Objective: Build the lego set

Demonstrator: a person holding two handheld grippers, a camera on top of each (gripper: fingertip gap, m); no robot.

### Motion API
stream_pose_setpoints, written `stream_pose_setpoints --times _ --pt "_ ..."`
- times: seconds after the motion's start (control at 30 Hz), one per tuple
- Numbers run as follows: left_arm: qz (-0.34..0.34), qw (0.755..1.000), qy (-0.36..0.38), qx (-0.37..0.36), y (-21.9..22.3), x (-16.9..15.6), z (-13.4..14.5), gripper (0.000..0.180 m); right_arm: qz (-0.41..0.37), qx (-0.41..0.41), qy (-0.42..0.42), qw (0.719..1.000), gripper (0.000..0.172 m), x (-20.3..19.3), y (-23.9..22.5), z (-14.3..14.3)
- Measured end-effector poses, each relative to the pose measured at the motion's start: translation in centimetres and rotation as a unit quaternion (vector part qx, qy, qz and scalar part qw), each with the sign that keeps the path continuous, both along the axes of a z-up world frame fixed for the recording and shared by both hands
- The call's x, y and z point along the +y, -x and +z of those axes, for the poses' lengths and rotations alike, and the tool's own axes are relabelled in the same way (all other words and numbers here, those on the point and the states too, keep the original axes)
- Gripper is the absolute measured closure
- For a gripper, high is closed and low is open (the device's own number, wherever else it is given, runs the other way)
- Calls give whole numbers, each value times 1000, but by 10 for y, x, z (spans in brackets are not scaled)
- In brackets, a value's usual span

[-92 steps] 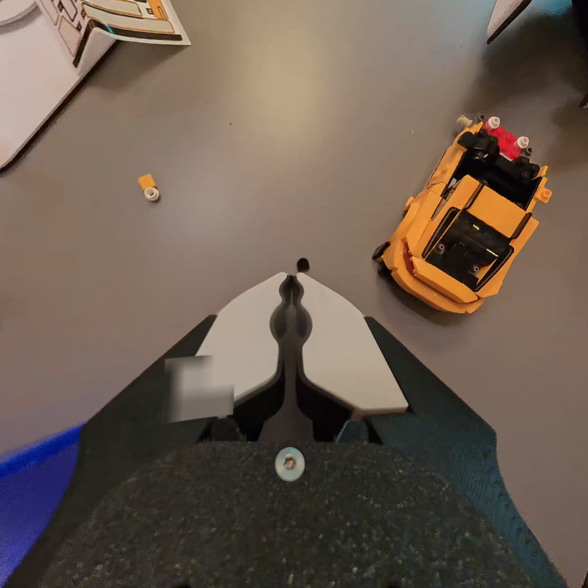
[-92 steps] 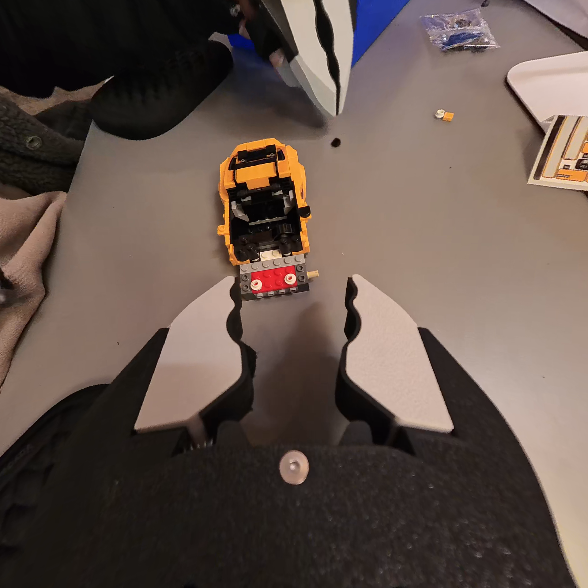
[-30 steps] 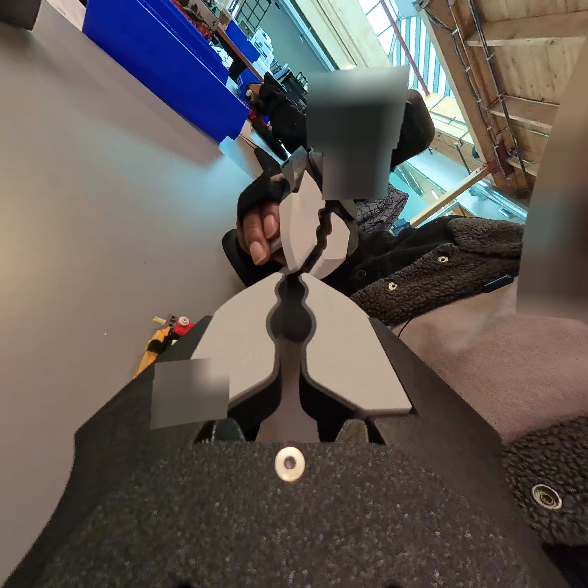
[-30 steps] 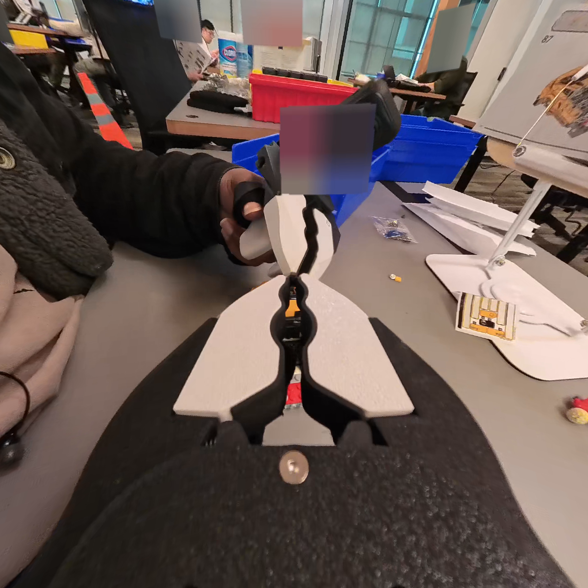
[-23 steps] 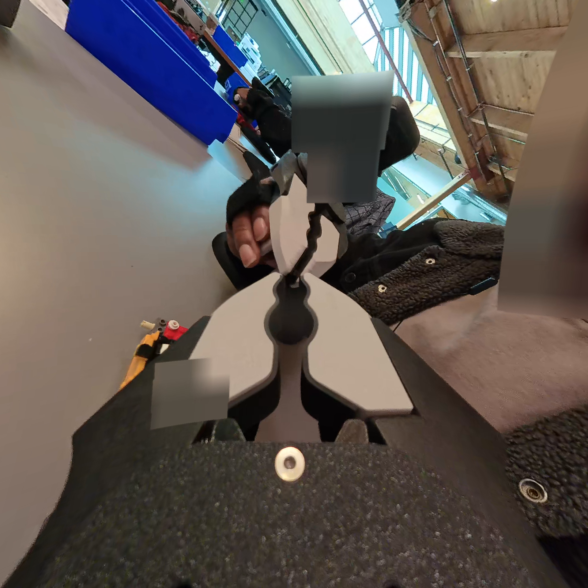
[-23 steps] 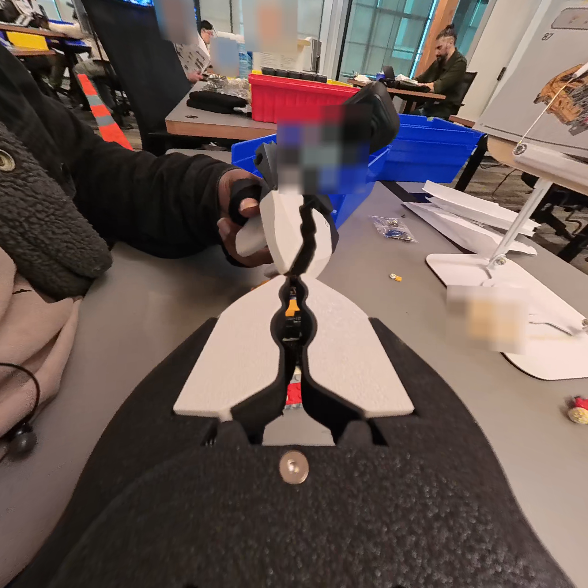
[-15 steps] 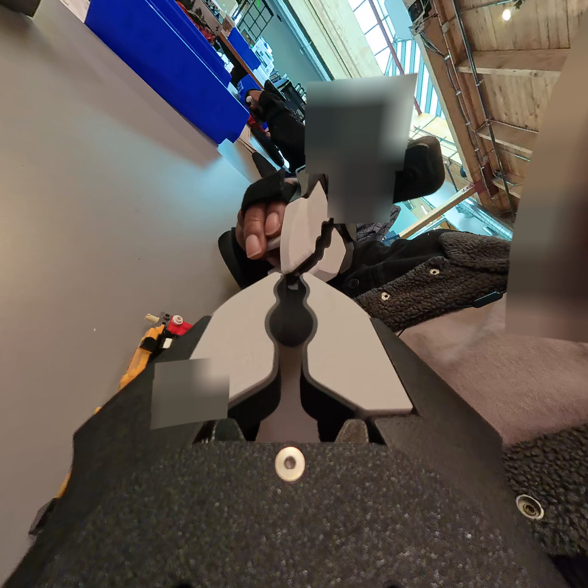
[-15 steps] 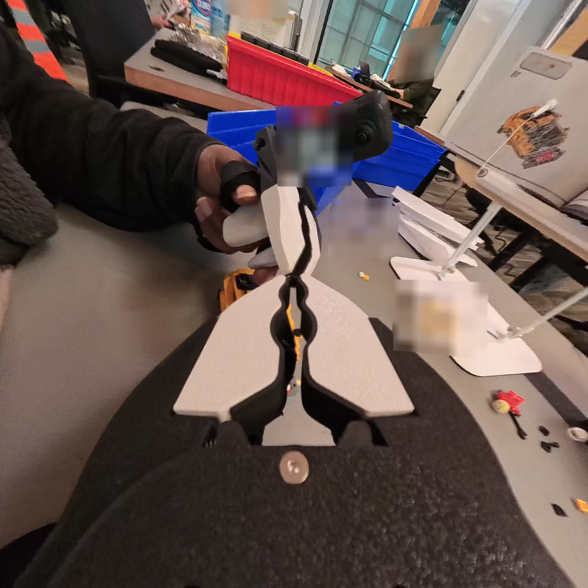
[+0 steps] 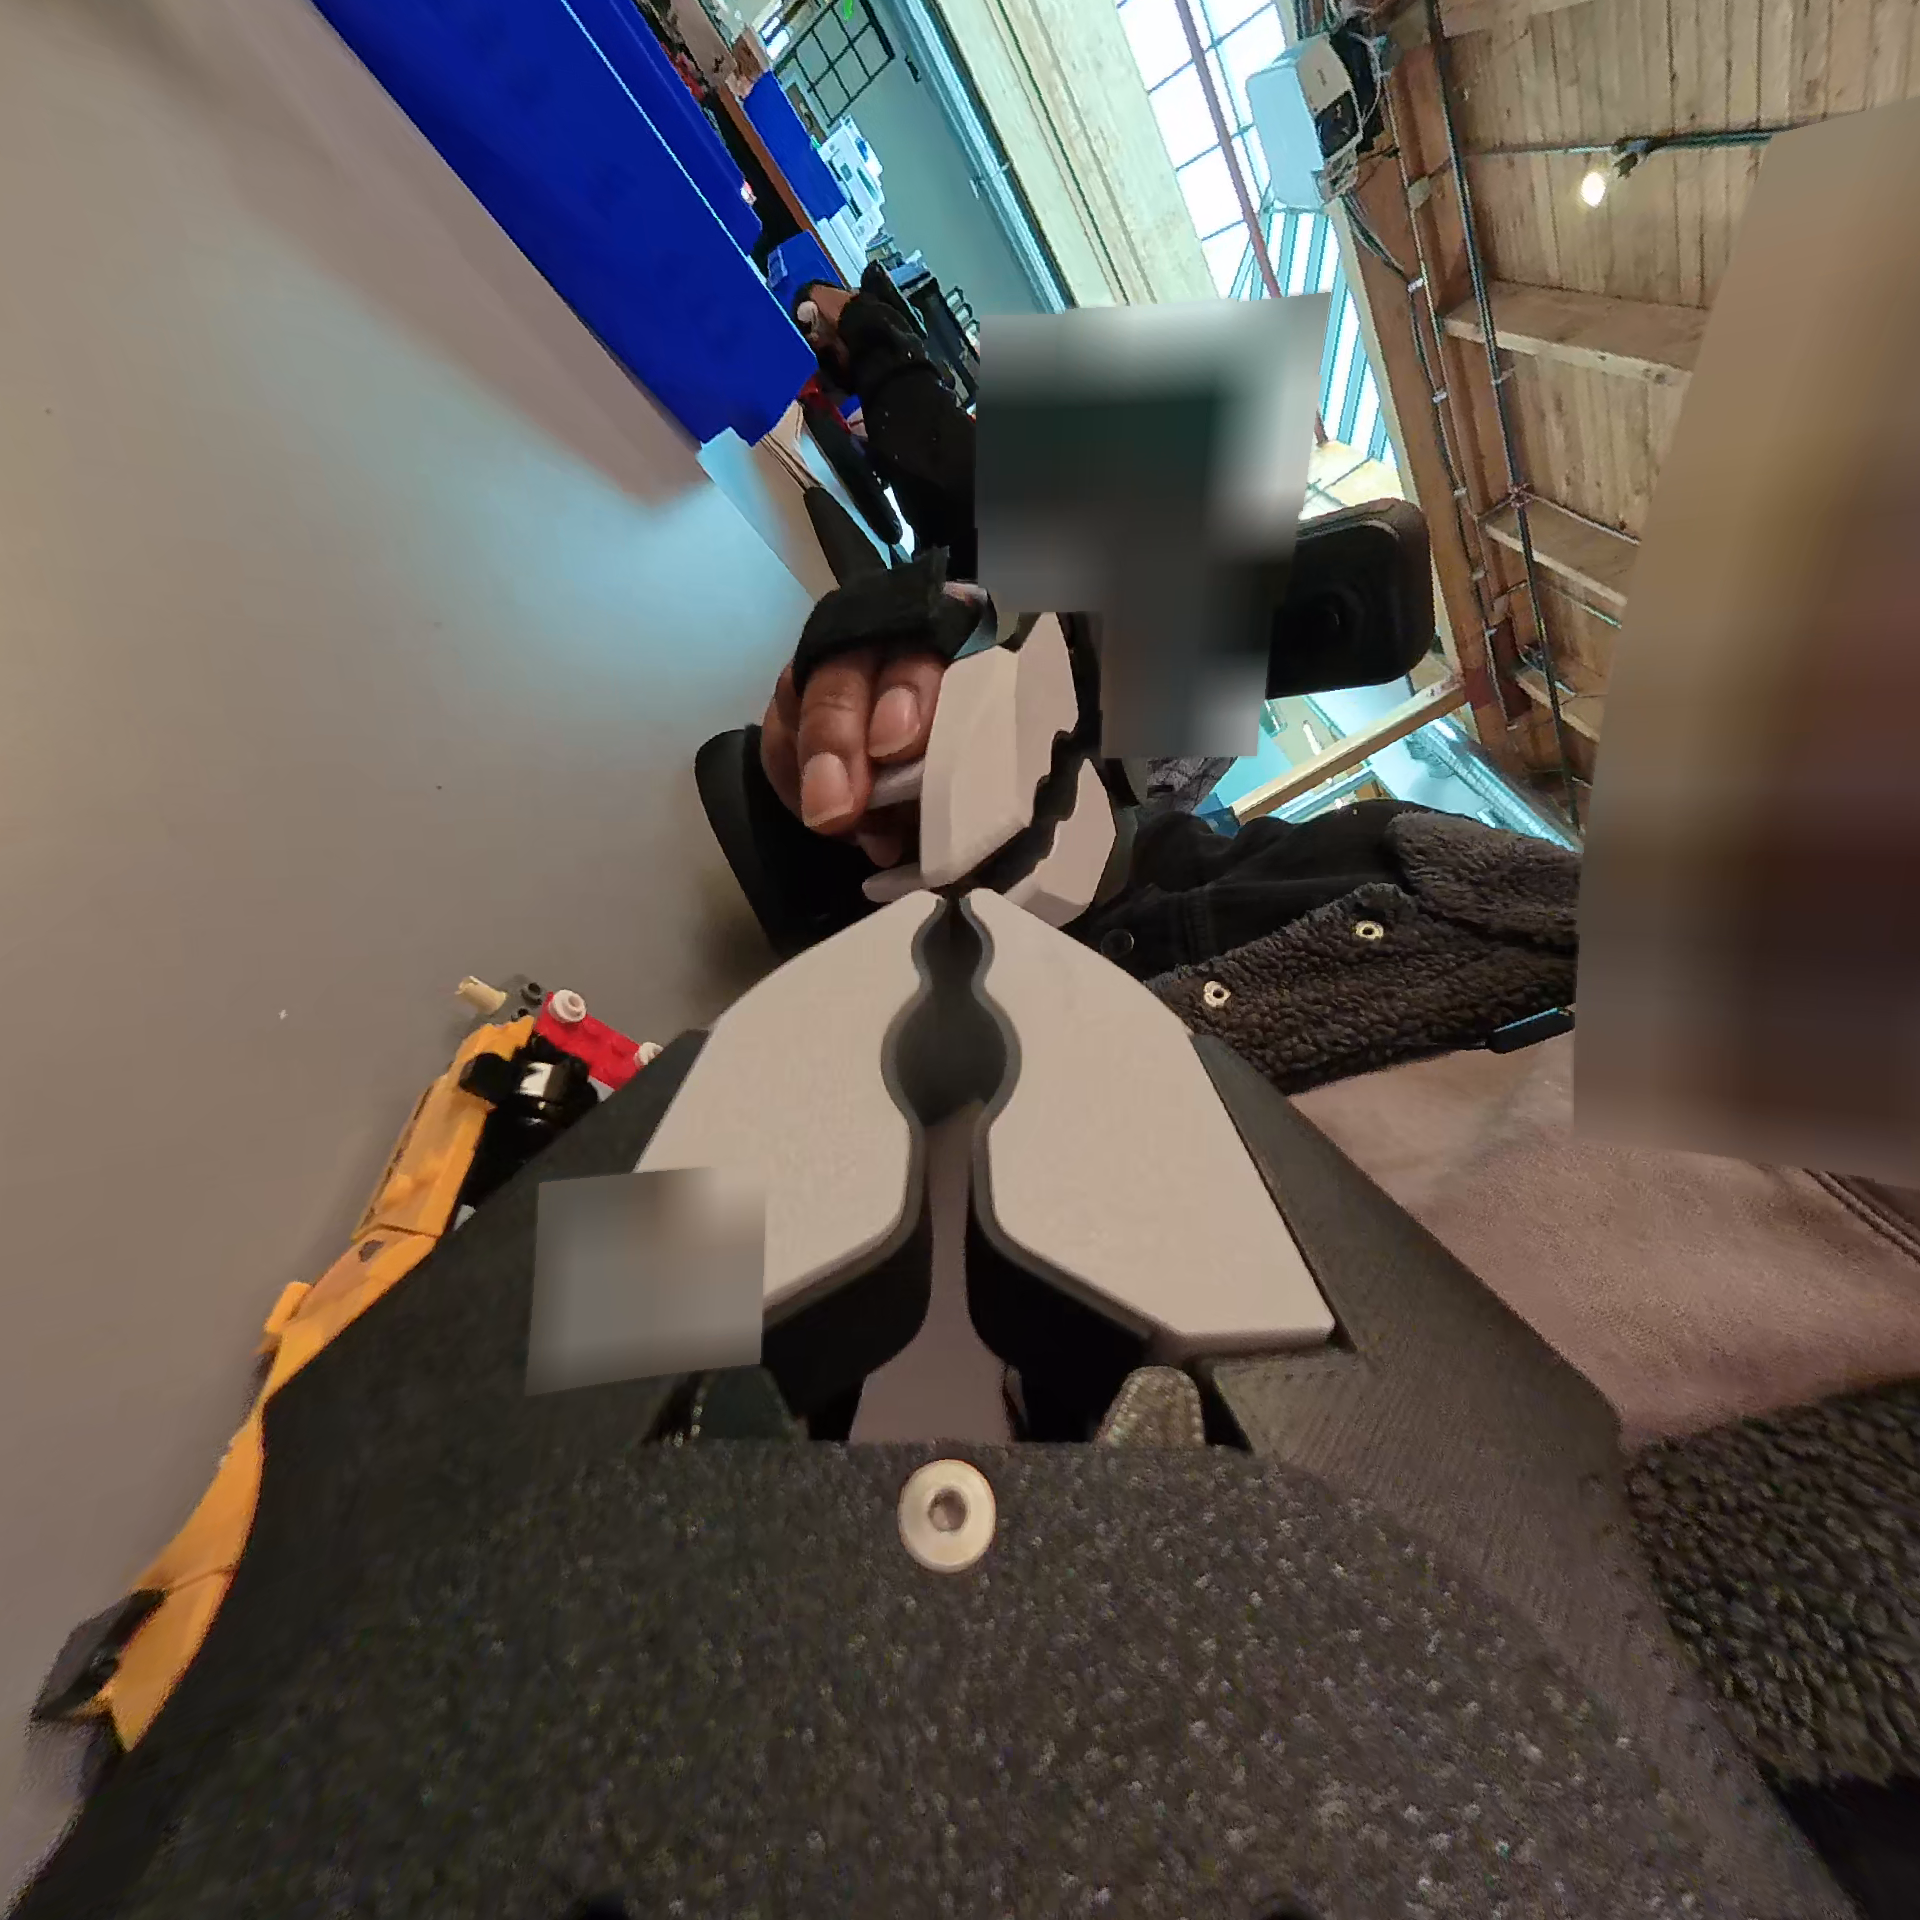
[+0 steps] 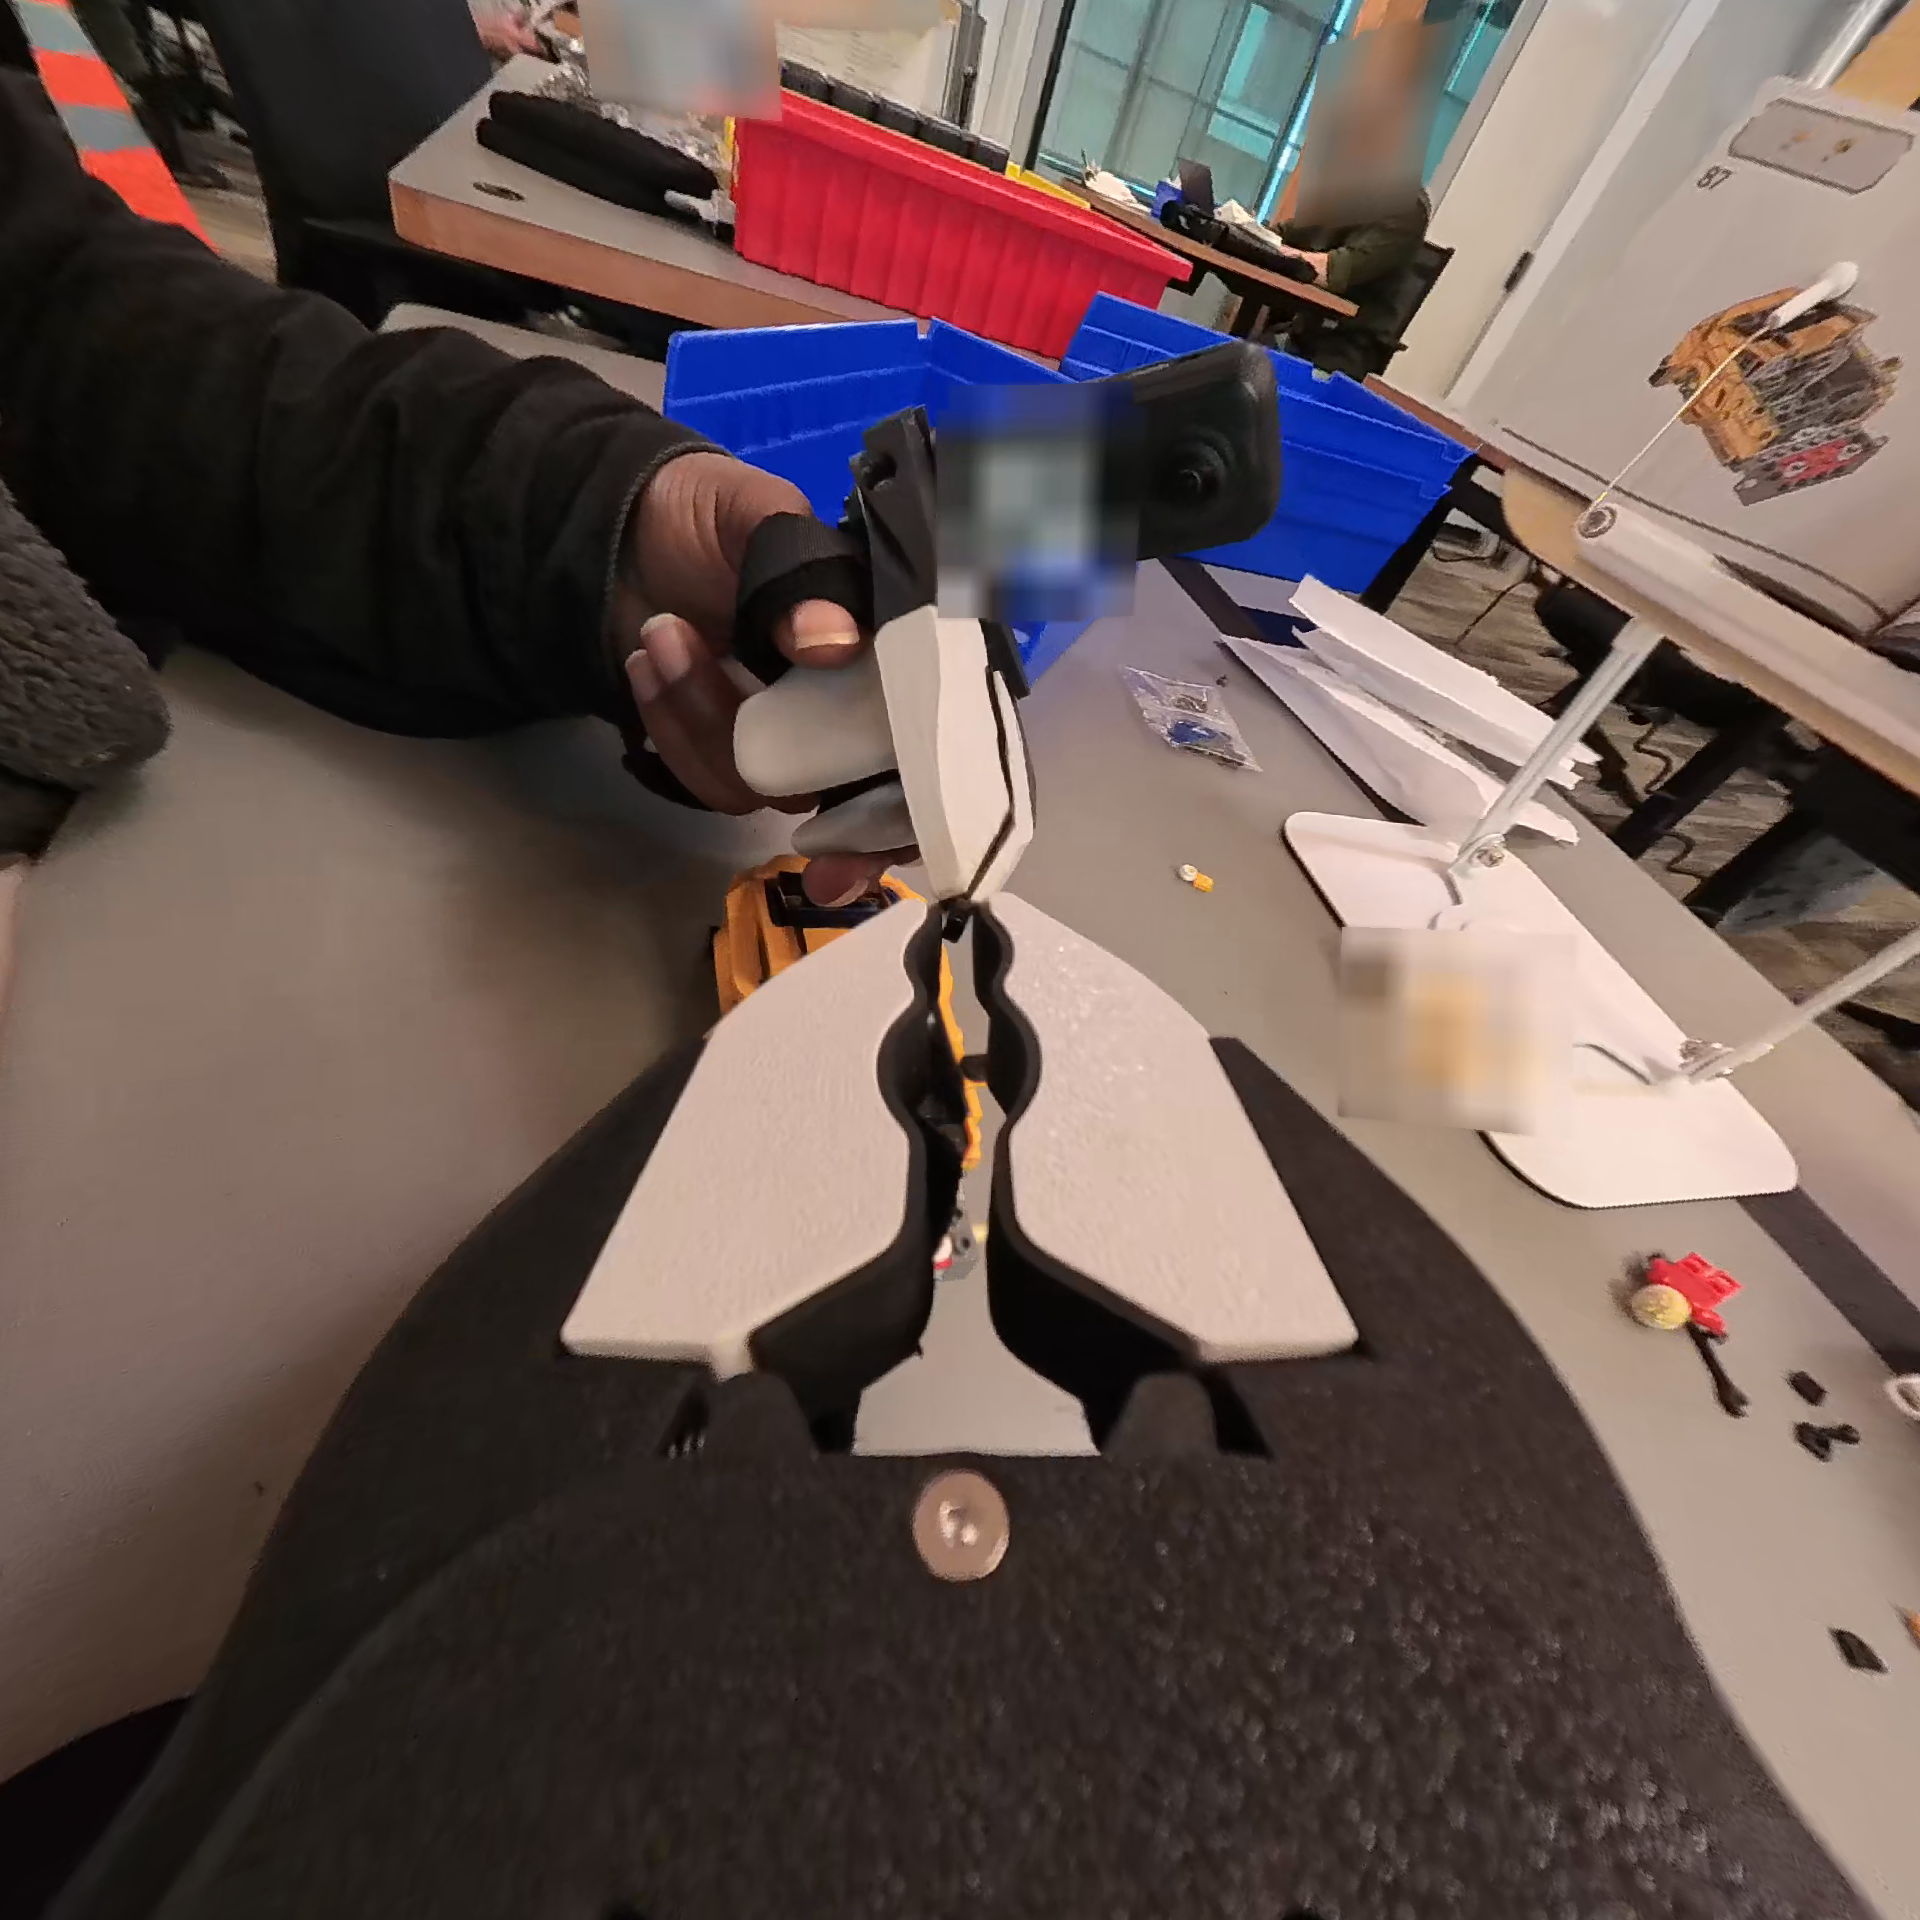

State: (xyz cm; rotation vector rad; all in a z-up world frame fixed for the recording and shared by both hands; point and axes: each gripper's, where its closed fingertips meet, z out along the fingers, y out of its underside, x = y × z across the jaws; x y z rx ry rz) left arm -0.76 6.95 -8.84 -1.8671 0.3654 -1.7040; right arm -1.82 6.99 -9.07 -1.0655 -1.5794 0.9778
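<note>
1. Black plastic, and tiny: the small black piece (image 10: 951,921) sits right at the tips of the right gripper (image 10: 954,909), held up in the air above the grey table (image 10: 312,987). I judge it stiff, almost weightless and smooth, so it could easily pop out sideways. The safest hold is square across its flat sides, at the very ends of the pads.
2. The right gripper's jaws stand nearly together, with a narrow slit between them. The piece fills that slit at the tips, so it looks pinched, though I cannot see the pad contact clearly.
3. The left gripper (image 9: 948,902) points tip to tip at the right one. Its jaws are closed on each other and I see nothing between them. Its tips hang just above the piece, but I cannot tell whether they touch it.
4. Below and behind both tips, an orange brick-built toy car (image 10: 758,935) rests on the table. It is a studded assembly — rigid, I think, but likely to shed parts if squeezed.
5. Farther out lie a tiny orange-and-white piece (image 10: 1197,879), a clear bag (image 10: 1190,717) of parts, a white stand base (image 10: 1662,1143) and blue bins (image 10: 790,384).
</note>
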Motion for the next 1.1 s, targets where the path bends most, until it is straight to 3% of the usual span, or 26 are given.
stream_pose_setpoints --times 0.17,0.37,0.7,1.1 --pt "7 1000 4 -27 3 2 3 180 18 21 48 998 169 -2 -2 8" --pt "-19 996 23 -86 -5 -5 12 172 21 34 45 998 169 -4 -2 12" --pt "-15 995 44 -92 -6 -4 8 173 -5 28 -55 998 167 -3 -2 9" --pt "-29 994 73 -80 -10 -6 0 174 12 16 -96 995 159 -3 -5 4"
